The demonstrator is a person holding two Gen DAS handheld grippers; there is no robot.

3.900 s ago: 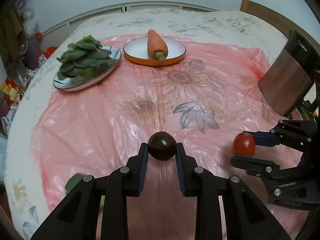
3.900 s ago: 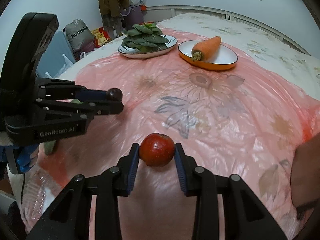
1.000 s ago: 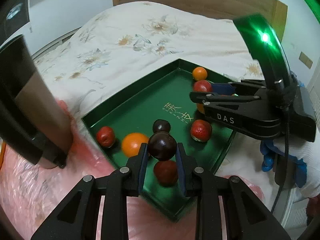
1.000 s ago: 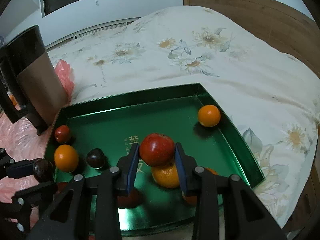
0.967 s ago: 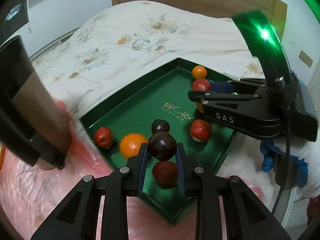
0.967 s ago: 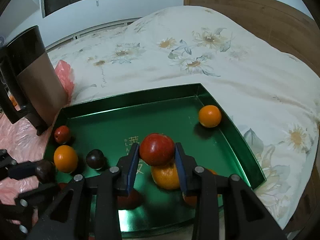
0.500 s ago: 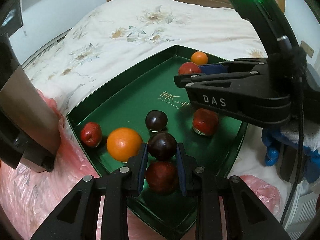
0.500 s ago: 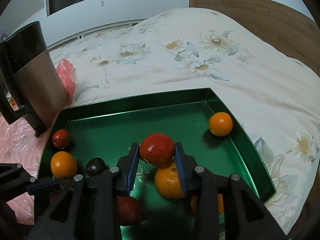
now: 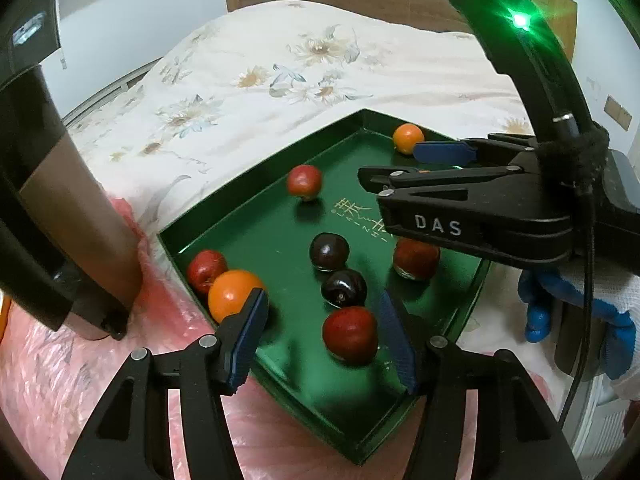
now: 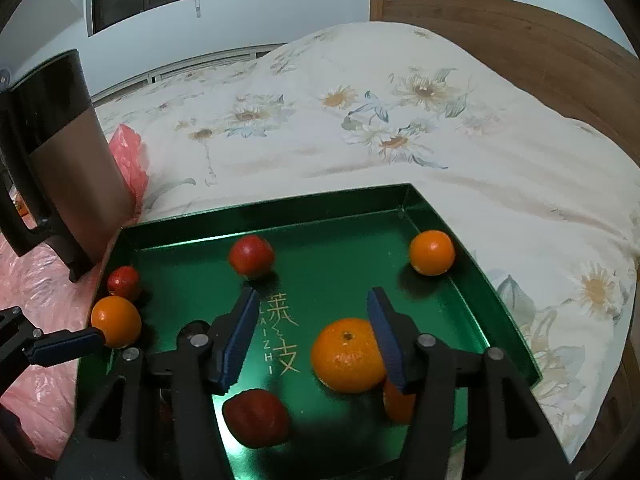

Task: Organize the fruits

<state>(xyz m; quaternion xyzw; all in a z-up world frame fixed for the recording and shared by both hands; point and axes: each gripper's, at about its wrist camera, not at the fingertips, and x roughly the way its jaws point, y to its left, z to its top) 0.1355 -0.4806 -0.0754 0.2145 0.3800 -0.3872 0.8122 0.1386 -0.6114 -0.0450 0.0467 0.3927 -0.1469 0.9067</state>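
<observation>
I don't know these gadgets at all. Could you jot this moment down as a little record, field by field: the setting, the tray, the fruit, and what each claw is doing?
Setting: green tray on a floral bedspread, brown jug beside it
Fruit in tray: red fruits, oranges, two dark plums
Left gripper: jaws opening, gripping nothing; dark plum lies in the tray just beyond them
Right gripper: jaws opening, gripping nothing; red fruit lies in the tray beyond them
Person: gloved hand on the right gripper

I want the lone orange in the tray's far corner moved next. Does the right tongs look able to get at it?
Probably yes. The orange sits alone by the green tray wall, beyond the opening, empty right tongs, nothing between. The close corner walls may crowd one finger.
</observation>
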